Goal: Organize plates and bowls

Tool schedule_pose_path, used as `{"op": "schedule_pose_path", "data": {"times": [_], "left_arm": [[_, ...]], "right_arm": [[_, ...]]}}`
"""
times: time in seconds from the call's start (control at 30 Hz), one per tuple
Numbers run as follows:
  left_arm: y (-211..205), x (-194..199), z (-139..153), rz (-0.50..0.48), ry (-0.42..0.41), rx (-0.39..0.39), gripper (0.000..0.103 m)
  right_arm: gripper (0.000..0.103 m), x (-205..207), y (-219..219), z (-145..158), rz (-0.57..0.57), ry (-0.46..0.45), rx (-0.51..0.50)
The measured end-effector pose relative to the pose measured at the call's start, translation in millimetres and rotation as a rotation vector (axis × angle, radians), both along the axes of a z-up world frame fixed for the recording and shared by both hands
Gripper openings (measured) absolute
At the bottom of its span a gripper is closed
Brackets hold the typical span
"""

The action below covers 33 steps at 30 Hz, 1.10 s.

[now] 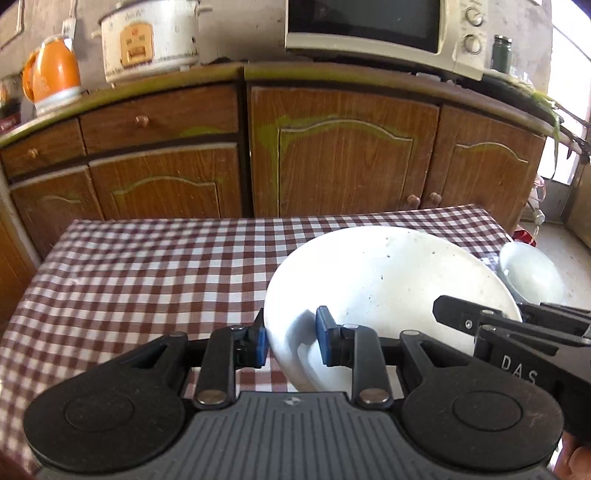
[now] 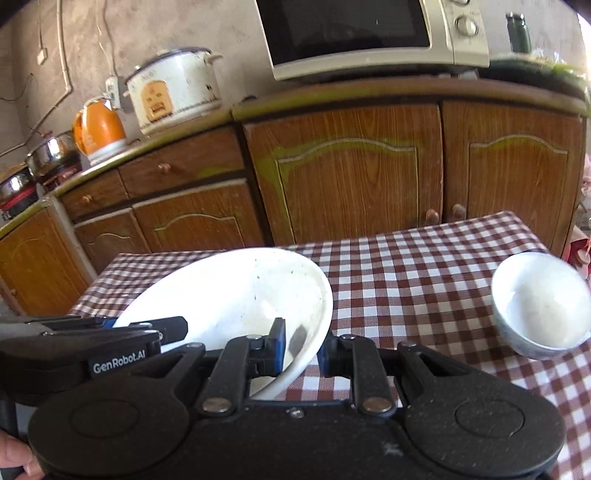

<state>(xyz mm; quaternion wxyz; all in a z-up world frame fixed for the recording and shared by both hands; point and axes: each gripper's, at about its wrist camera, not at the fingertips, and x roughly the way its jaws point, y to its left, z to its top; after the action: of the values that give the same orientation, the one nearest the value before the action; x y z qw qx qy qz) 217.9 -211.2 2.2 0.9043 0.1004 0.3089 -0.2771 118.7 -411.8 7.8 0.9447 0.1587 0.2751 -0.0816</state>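
Note:
A large white plate (image 1: 388, 291) is held over the checked table (image 1: 147, 273), tilted, by both grippers. My left gripper (image 1: 291, 341) is shut on its left rim, one blue pad inside and one outside. My right gripper (image 2: 301, 349) is shut on its right rim; the plate also shows in the right wrist view (image 2: 236, 295). The right gripper shows in the left wrist view (image 1: 517, 332) at the plate's right edge. A small white bowl (image 2: 539, 299) stands upright on the table to the right, also in the left wrist view (image 1: 530, 273).
Wooden cabinets (image 1: 332, 155) stand just behind the table. On the counter are a microwave (image 1: 373, 26), a white rice cooker (image 1: 151, 40) and an orange kettle (image 1: 55, 74). The table's right edge is close to the small bowl.

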Motion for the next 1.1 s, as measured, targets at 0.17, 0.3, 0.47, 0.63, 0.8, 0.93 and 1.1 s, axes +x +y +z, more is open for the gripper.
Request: {"op": "schedule_pose_path", "data": {"times": [0.17, 0.3, 0.47, 0.63, 0.8, 0.93, 1.1], "left_arm": [[12.0, -26.1, 15.8, 0.021, -0.014, -0.004, 0.027], [18.8, -43.7, 26.1, 0.024, -0.027, -0.01, 0.028], [22.5, -61.6, 35.6, 0.035, -0.038, -0.019, 0.028], [31.0, -81.7, 44.7, 0.042, -0.043, -0.032, 0.029], [36.7, -102.6, 51.4, 0.044, -0.064, -0.033, 0.029], [41.7, -114.3, 54.8, 0.044, -0.061, -0.04, 0.03], [46.5, -130.6, 60.4, 0.038, -0.084, -0.039, 0.03]], "right_arm": [[0.023, -29.2, 9.7, 18.5, 0.008, -0.022, 0.009], [0.023, -49.5, 17.1, 35.5, 0.012, -0.048, 0.003], [0.023, -73.0, 25.0, 51.5, 0.005, -0.069, -0.009], [0.023, -91.4, 31.7, 62.7, 0.003, -0.086, -0.009], [0.023, -111.6, 36.2, 71.8, -0.002, -0.102, -0.007], [0.023, -129.8, 40.4, 78.6, -0.003, -0.115, -0.008], [0.023, -147.9, 44.8, 84.1, -0.009, -0.131, -0.004]]}}
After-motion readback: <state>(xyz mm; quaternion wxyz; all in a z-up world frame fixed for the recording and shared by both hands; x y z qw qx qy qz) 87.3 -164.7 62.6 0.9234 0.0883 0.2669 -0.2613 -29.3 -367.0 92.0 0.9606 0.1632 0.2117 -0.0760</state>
